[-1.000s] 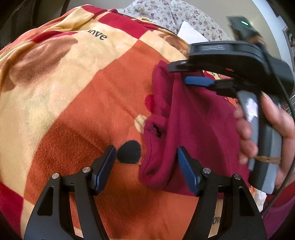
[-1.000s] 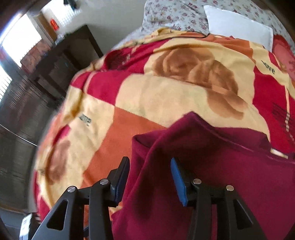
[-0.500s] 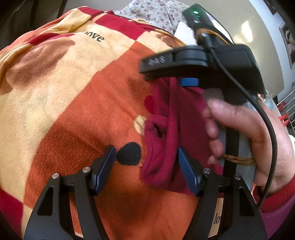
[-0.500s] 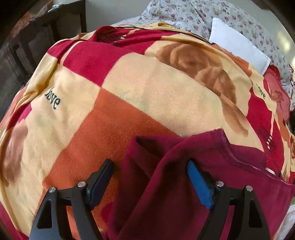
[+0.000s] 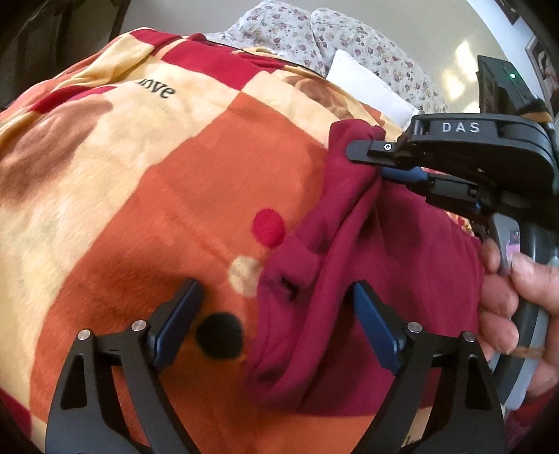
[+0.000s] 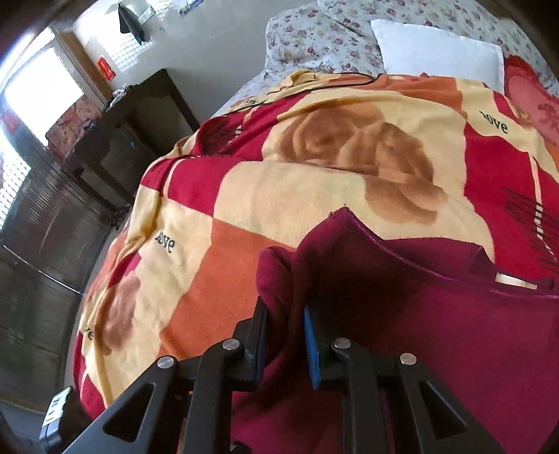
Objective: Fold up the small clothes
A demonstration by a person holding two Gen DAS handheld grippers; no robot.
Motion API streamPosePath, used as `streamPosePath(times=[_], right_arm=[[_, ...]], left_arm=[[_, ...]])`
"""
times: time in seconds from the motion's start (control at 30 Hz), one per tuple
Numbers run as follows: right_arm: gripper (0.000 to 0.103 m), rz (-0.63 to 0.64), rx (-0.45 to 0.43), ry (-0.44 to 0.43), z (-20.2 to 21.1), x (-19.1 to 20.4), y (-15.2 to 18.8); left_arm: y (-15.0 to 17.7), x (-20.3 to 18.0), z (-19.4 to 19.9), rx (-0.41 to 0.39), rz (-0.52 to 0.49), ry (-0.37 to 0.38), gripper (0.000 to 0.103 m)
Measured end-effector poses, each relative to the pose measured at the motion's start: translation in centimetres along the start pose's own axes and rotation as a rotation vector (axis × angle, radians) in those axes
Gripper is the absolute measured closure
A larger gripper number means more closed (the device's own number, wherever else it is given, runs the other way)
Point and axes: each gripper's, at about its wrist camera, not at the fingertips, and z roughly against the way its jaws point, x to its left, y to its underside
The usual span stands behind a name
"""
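Observation:
A small maroon garment [image 5: 367,265] lies on a patterned orange, red and cream blanket [image 5: 174,195]. In the left wrist view my left gripper [image 5: 276,321] is open, its jaws either side of the garment's near left edge with a rolled sleeve between them. My right gripper [image 5: 377,164] is shut on the garment's far left corner and holds it lifted. In the right wrist view the right gripper [image 6: 285,324] pinches a fold of the maroon garment [image 6: 419,314] between its pads.
The blanket [image 6: 314,195] covers a bed. A white pillow [image 6: 436,52] and floral bedding [image 6: 314,31] lie at the head. A dark wooden cabinet [image 6: 115,139] stands left of the bed, near a bright window [image 6: 38,90].
My right gripper has closed on the garment's corner and lifted it. The left gripper has stayed open over the near edge.

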Motion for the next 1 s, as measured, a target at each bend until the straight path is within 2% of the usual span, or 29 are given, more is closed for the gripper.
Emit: streamPosePath(times=[0.03, 0.1, 0.13, 0.17, 0.27, 0.37, 0.43, 0.5, 0.53, 0.67, 0.77, 0.83, 0.9, 0.93, 0.97, 1.0], right_arm=[[0.085, 0.002, -0.001, -0.004, 0.2, -0.1, -0.1], [0.086, 0.0, 0.0, -0.011, 0.4, -0.2, -0.2], [0.085, 0.0, 0.003, -0.015, 0.3, -0.2, -0.2], [0.085, 0.005, 0.009, -0.017, 0.1, -0.1, -0.3], [0.085, 0.02, 0.026, -0.008, -0.5, 0.0, -0.1], [0.085, 0.041, 0.063, 0.026, -1.8, 0.6, -0.1], [0.076, 0.047, 0.098, 0.061, -2.8, 1.1, -0.4], [0.058, 0.073, 0.113, 0.105, -3.4, 1.9, -0.6], [0.055, 0.094, 0.12, 0.137, -3.7, 2.4, -0.7], [0.052, 0.151, 0.155, 0.233, -5.6, 3.5, -0.7], [0.049, 0.17, 0.147, 0.258, -6.4, 3.7, -0.6], [0.049, 0.164, 0.123, 0.239, -6.2, 3.4, -0.4], [0.064, 0.154, 0.095, 0.211, -5.4, 2.8, -0.1], [0.068, 0.142, 0.09, 0.184, -4.8, 2.5, 0.0], [0.079, 0.107, 0.078, 0.126, -4.1, 1.8, 0.1], [0.083, 0.075, 0.068, 0.079, -3.3, 1.1, 0.1]], left_arm=[[-0.1, 0.0, 0.0, 0.006, 0.007, 0.031, 0.015], [-0.2, 0.2, -0.2, 0.034, 0.032, 0.104, 0.033], [-0.2, 0.1, -0.3, 0.05, 0.029, 0.123, 0.049], [0.1, -0.2, -0.4, 0.063, 0.006, 0.13, 0.057], [0.8, -0.6, 0.0, 0.046, -0.029, 0.114, 0.068], [1.0, 0.1, -0.2, 0.057, 0.014, 0.134, 0.07], [1.1, 0.3, -0.2, 0.062, 0.022, 0.138, 0.07], [1.2, 0.3, -0.2, 0.061, 0.023, 0.14, 0.07], [1.2, 0.3, -0.2, 0.06, 0.023, 0.139, 0.07], [1.1, 0.4, -0.5, 0.062, 0.038, 0.141, 0.07], [1.0, 0.4, -0.5, 0.069, 0.051, 0.141, 0.07], [0.9, 0.3, -0.4, 0.072, 0.051, 0.135, 0.07], [0.9, 0.0, -0.2, 0.069, 0.04, 0.122, 0.07], [0.9, -0.3, -0.1, 0.067, 0.031, 0.114, 0.07], [0.8, -0.6, 0.2, 0.063, 0.023, 0.104, 0.073], [0.8, -0.9, 0.4, 0.061, 0.018, 0.099, 0.075]])
